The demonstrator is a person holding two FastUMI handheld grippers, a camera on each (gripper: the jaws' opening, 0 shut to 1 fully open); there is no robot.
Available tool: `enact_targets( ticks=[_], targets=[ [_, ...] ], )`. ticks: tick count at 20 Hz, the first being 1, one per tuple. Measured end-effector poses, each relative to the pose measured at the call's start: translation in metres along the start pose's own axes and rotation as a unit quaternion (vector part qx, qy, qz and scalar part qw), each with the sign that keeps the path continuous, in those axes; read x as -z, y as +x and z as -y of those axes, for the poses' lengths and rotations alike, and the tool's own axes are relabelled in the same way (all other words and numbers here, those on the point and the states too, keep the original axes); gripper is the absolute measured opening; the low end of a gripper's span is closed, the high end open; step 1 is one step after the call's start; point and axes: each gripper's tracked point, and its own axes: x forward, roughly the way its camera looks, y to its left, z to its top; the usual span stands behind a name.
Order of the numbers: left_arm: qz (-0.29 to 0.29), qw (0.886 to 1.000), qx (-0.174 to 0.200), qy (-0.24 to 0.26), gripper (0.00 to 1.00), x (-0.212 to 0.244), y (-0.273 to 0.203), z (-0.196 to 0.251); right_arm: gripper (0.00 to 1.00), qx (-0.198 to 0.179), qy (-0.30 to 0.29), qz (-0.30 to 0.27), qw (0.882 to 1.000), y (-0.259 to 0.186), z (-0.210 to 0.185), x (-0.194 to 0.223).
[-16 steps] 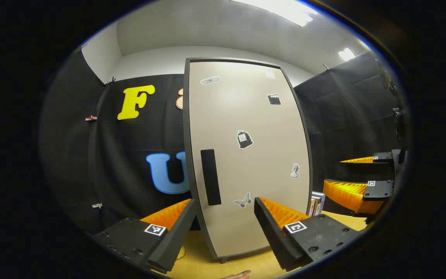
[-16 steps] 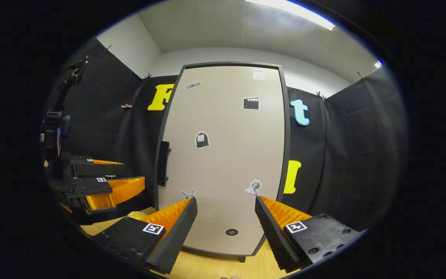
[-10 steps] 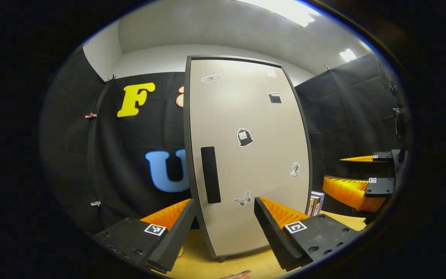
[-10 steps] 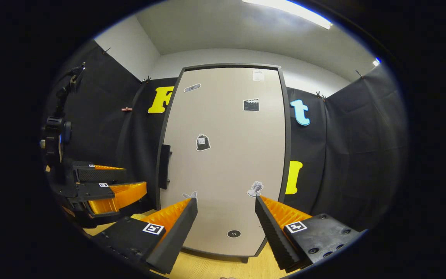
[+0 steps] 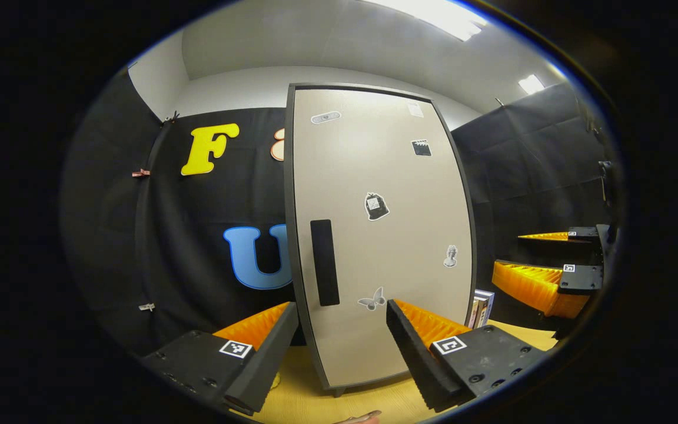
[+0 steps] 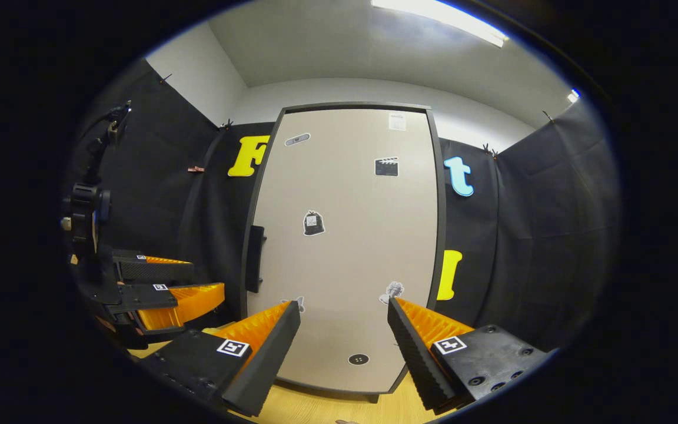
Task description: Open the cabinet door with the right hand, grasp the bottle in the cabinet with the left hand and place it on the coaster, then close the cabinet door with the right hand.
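2 grippers held before the tall beige cabinet door (image 5: 374, 235) with dark frame, closed, upright on the pale wooden table (image 5: 303, 400). Left gripper (image 5: 342, 338) spread wide, holding nothing, near the door's black vertical handle (image 5: 324, 262) at its left edge. Right gripper (image 6: 344, 335) likewise spread wide and unloaded, facing the door's lower part. Stickers scattered across the panel.

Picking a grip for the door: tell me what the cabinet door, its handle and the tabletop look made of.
Cabinet door: smooth matte beige panel, probably laminated board, with a dark edge frame and stickers. Handle: plain black bar, matte, plastic or painted metal, unclear which. Tabletop: light yellowish wood look with faint grain, possibly veneer.
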Motion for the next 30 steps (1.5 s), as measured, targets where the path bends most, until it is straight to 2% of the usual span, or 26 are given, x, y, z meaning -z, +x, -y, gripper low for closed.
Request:
enact_targets(
  ticks=[2, 8, 16, 17, 18, 22, 27, 30],
  targets=[
    [0.002, 1.0, -0.001, -0.003, 0.95, 0.0, -0.003, -0.002, 0.97, -0.012, 0.004, 0.01, 1.0, 0.0, -0.008, -0.006],
    [-0.004, 1.0, -0.027, -0.012, 0.96, 0.007, -0.013, -0.028, 0.97, -0.015, -0.014, 0.015, 1.0, 0.018, -0.029, -0.011],
    [-0.015, 0.997, -0.073, -0.001, 0.96, 0.02, -0.044, -0.09, 0.97, -0.081, -0.002, 0.038, 0.996, 0.058, -0.117, -0.018],
    [-0.014, 0.997, -0.075, -0.004, 0.93, 0.021, -0.048, -0.097, 0.97, -0.08, -0.005, 0.037, 0.996, 0.063, -0.127, -0.018],
    [-0.016, 0.997, -0.078, -0.006, 0.96, 0.024, -0.051, -0.105, 0.97, -0.078, -0.006, 0.037, 0.996, 0.069, -0.135, -0.017],
    [-0.03, 0.995, -0.093, 0.0, 0.96, 0.038, -0.06, -0.137, 0.97, -0.058, -0.002, 0.037, 0.998, 0.099, -0.154, -0.013],
    [-0.03, 0.996, -0.088, 0.008, 0.96, 0.046, -0.058, -0.164, 0.96, -0.034, -0.01, 0.03, 0.999, 0.136, -0.17, 0.0],
    [-0.035, 0.996, -0.081, 0.002, 0.96, 0.056, -0.052, -0.175, 0.9, -0.019, -0.013, 0.024, 0.999, 0.154, -0.177, 0.01]
  ],
)
